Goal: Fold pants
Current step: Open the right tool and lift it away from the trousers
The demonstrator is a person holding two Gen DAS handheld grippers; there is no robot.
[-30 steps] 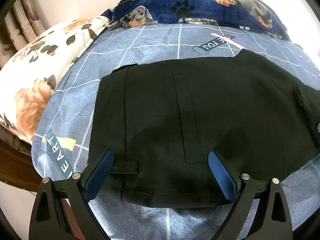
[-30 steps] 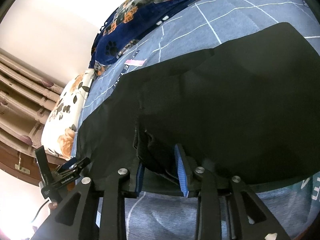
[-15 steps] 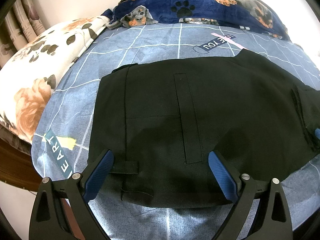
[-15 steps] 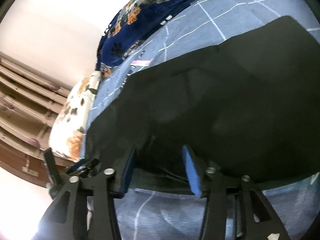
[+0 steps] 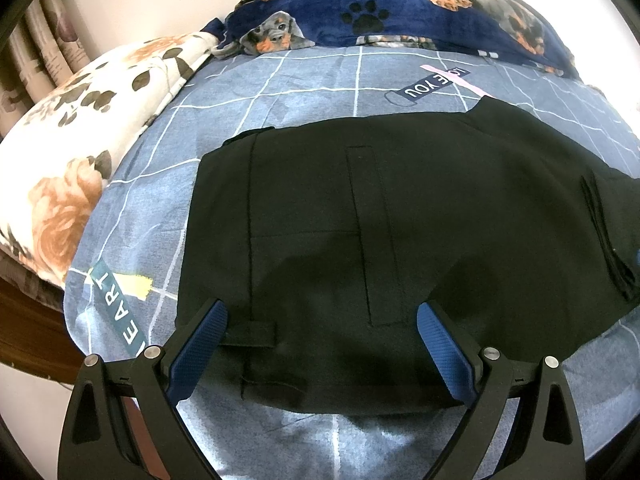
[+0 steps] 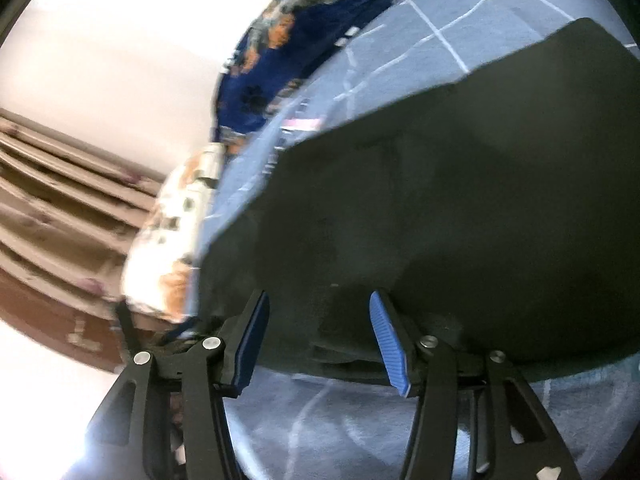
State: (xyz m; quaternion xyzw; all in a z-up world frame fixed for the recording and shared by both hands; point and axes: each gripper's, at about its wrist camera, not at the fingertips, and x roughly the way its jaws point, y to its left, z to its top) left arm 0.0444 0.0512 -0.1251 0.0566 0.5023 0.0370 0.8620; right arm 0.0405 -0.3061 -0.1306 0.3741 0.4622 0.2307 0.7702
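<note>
**Fabrics and finishes on my bed setup**

My pants point(image 5: 400, 240) are matt black woven cloth. The bedsheet point(image 5: 312, 76) looks like soft printed cotton, and the blanket point(image 5: 400, 4) at the top looks fleecy. My left gripper point(image 5: 320, 344) is matt black plastic with textured blue pads point(image 5: 444, 344) and shiny metal screws point(image 5: 491, 353).

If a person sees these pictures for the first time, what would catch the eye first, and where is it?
First the black pants, spread flat across the middle of the blue checked bedsheet. Next the navy dog-print blanket bunched along the far edge of the bed, with a floral pillow at its left. Near the camera, the left tool is open over the pants' near edge.
</note>
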